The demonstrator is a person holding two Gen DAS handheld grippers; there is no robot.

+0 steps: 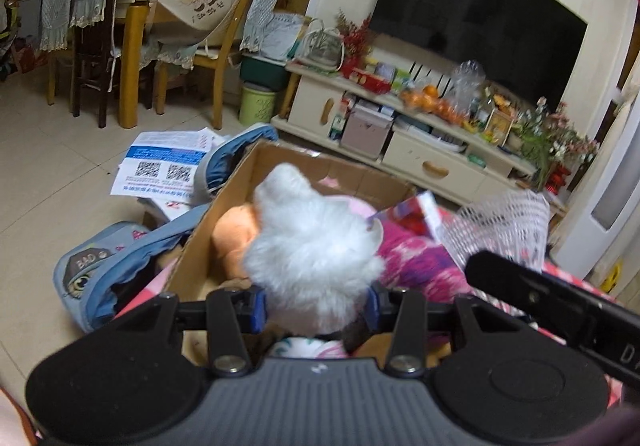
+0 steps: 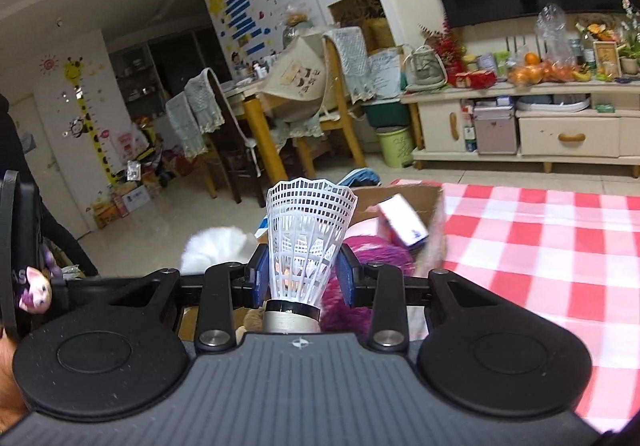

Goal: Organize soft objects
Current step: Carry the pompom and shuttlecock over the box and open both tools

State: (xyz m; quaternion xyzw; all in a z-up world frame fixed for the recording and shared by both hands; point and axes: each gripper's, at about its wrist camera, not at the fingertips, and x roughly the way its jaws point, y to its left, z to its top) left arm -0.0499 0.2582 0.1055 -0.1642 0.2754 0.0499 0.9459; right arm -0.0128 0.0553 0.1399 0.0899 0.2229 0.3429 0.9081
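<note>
My left gripper [image 1: 316,304] is shut on a white fluffy plush [image 1: 312,242] and holds it over an open cardboard box [image 1: 208,234]. The box holds an orange plush [image 1: 234,234] and a pink fuzzy item [image 1: 408,258]. My right gripper [image 2: 304,278] is shut on a white plastic shuttlecock [image 2: 308,230], skirt pointing up, just right of the box. The shuttlecock also shows in the left wrist view [image 1: 504,226]. The white plush [image 2: 214,248] and pink fuzzy item [image 2: 376,262] show behind the right gripper.
A red-checked cloth [image 2: 540,246] covers the table on the right. A blue school bag [image 1: 104,274] and papers [image 1: 160,165] lie on the floor left of the box. A small carton [image 2: 402,219] leans in the box. A TV cabinet [image 1: 400,149], chairs and a dining table stand behind.
</note>
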